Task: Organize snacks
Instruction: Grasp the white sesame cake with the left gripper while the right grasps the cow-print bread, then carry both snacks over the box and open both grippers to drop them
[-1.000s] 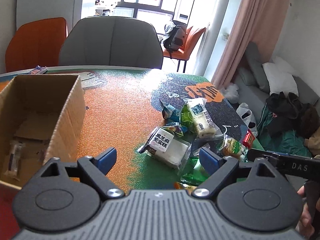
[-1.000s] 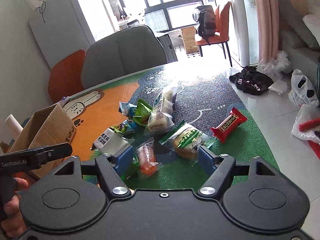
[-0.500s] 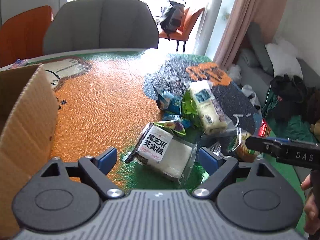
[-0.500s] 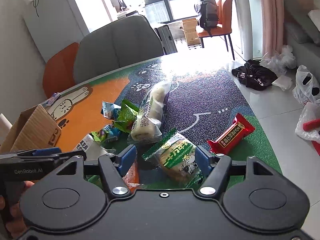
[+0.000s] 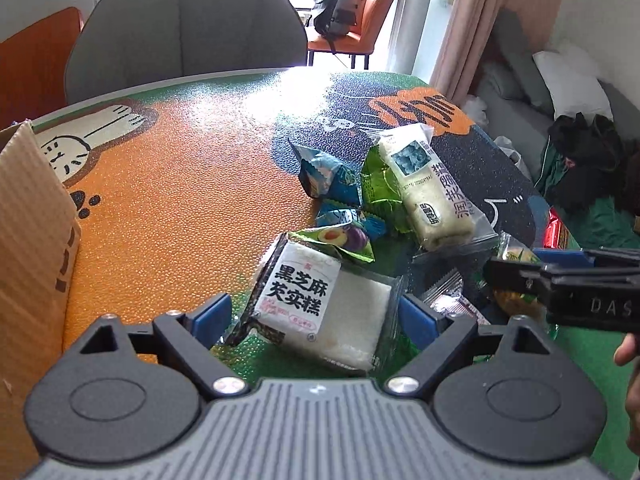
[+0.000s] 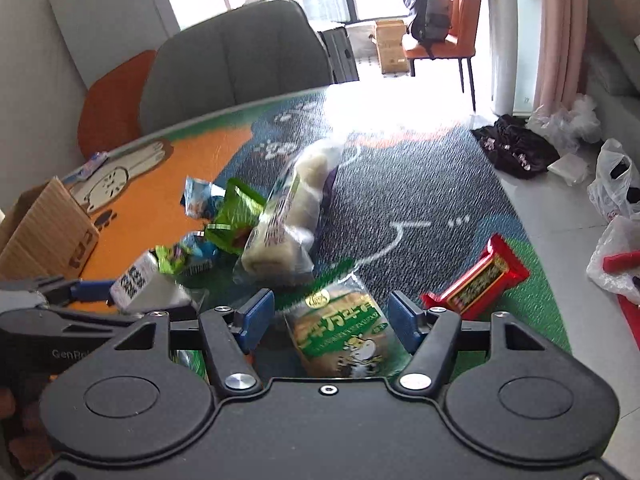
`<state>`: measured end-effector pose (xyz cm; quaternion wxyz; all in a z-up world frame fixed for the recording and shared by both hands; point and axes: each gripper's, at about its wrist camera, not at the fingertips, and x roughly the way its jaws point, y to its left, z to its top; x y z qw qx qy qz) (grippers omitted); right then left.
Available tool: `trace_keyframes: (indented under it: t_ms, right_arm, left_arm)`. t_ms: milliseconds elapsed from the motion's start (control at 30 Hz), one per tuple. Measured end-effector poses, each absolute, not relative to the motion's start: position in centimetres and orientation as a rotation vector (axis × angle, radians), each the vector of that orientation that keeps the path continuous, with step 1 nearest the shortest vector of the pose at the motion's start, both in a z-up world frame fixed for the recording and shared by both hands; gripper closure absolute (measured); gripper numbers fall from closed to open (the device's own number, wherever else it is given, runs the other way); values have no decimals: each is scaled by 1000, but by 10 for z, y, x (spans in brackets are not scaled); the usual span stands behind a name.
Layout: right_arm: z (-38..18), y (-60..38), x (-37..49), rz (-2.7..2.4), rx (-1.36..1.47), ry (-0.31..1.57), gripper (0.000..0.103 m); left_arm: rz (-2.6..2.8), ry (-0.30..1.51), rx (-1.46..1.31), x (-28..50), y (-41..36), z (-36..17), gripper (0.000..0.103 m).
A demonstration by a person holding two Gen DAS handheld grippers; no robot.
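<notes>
Sesame cake pack (image 5: 320,304) now between left tool (image 5: 316,320) pads (closer, unclamped).

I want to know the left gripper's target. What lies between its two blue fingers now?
In the left wrist view, the white cake packet with black Chinese characters lies on the table between the open left gripper's fingers, not yet clamped.

Looks like someone's living/dining room: grey dining chair (image 5: 184,28), sofa with pillows (image 5: 568,76), pink curtains (image 6: 560,32), backpack (image 6: 430,10).
</notes>
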<state>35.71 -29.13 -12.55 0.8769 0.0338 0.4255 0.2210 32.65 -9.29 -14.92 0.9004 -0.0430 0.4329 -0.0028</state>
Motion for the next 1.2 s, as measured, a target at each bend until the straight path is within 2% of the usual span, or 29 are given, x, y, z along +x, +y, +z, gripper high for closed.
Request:
trace_keyframes:
  t_ms: [100,233,433,1200]
  right_arm:
    - [-127,-289,349,465,43,885,38]
    - [-125,-283,340,450,-40,886,51]
    - [-123,-281,328,452,-68,881,56]
    - [-47,-229,275,570,37,726,56]
  left_arm:
    - [-1,893,-73,325,-94,-150,16]
    - [4,893,-60,319,-96,-147,30]
    - [20,877,-106,302,-89,-145,38]
    - [47,680,-178,223,-29,-57,40]
